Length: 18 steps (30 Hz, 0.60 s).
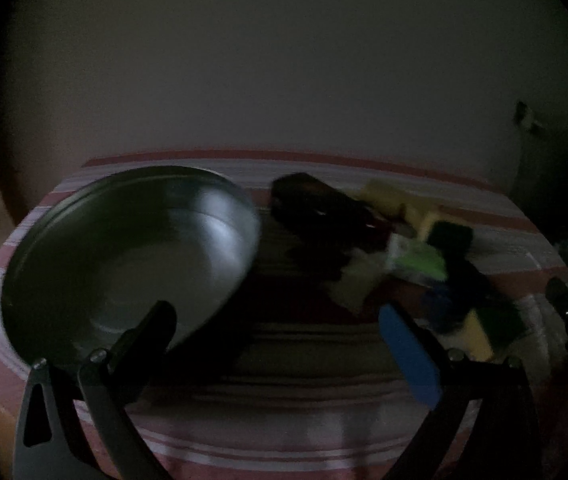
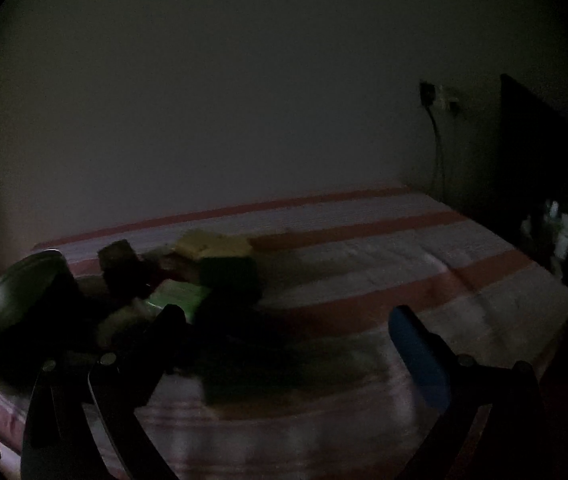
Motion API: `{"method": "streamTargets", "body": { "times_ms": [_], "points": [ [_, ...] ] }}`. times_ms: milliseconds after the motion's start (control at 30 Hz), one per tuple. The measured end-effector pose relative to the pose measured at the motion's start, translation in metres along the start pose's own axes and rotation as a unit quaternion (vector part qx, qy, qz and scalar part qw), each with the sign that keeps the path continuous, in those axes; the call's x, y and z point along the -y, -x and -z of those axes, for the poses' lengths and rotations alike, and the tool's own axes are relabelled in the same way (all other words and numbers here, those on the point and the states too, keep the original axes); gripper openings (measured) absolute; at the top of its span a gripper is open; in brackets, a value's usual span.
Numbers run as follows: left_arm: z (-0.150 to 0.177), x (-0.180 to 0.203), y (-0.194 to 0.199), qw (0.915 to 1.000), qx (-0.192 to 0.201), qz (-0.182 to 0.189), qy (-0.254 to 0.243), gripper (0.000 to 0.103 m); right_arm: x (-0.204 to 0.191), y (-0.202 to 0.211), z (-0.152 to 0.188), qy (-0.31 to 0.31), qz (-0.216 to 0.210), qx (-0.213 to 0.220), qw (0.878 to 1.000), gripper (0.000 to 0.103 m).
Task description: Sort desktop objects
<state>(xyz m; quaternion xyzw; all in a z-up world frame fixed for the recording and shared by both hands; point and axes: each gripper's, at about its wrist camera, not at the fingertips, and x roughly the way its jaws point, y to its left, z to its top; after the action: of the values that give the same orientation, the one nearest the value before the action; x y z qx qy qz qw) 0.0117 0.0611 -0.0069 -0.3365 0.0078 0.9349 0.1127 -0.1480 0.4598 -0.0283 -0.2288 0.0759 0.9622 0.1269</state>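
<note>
The scene is dim and blurred. A round metal bowl (image 1: 124,256) sits empty on the left of a red-and-white striped tablecloth (image 1: 284,400). To its right lies a pile: a dark case (image 1: 323,212), yellow-and-green sponges (image 1: 487,332), a green-and-white packet (image 1: 415,258). My left gripper (image 1: 280,320) is open and empty, its left finger over the bowl's near rim. My right gripper (image 2: 287,320) is open and empty above the cloth, right of the same pile: a sponge (image 2: 220,256) and the packet (image 2: 176,298). The bowl's edge (image 2: 16,284) shows at far left.
A plain wall runs behind the table. A wall socket with a hanging cable (image 2: 435,128) and a dark panel (image 2: 535,148) stand at the back right. The striped cloth (image 2: 403,260) stretches right of the pile. The table's right edge drops off near small objects (image 2: 551,224).
</note>
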Motion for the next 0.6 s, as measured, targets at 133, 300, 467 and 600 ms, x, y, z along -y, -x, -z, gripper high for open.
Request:
{"method": "streamTargets", "body": {
  "times_ms": [133, 300, 467, 600],
  "points": [
    [0.002, 0.021, -0.003, 0.9991, -0.009, 0.026, -0.033, 0.103, 0.020, -0.008, 0.006, -0.006, 0.005, -0.016, 1.000, 0.103],
    [0.003, 0.036, -0.007, 0.9979, -0.011, 0.033, -0.054, 0.103, 0.026, -0.017, 0.011, 0.000, -0.030, -0.025, 0.999, 0.102],
    [0.002, 0.039, -0.008, 0.9975, -0.017, 0.039, -0.057, 0.103, 0.010, -0.038, 0.016, 0.017, -0.063, -0.061, 0.996, 0.102],
    [0.002, 0.038, -0.010, 0.9976, -0.018, 0.037, -0.055, 0.103, -0.002, -0.060, 0.021, 0.035, -0.064, -0.107, 0.992, 0.092]
  ]
}}
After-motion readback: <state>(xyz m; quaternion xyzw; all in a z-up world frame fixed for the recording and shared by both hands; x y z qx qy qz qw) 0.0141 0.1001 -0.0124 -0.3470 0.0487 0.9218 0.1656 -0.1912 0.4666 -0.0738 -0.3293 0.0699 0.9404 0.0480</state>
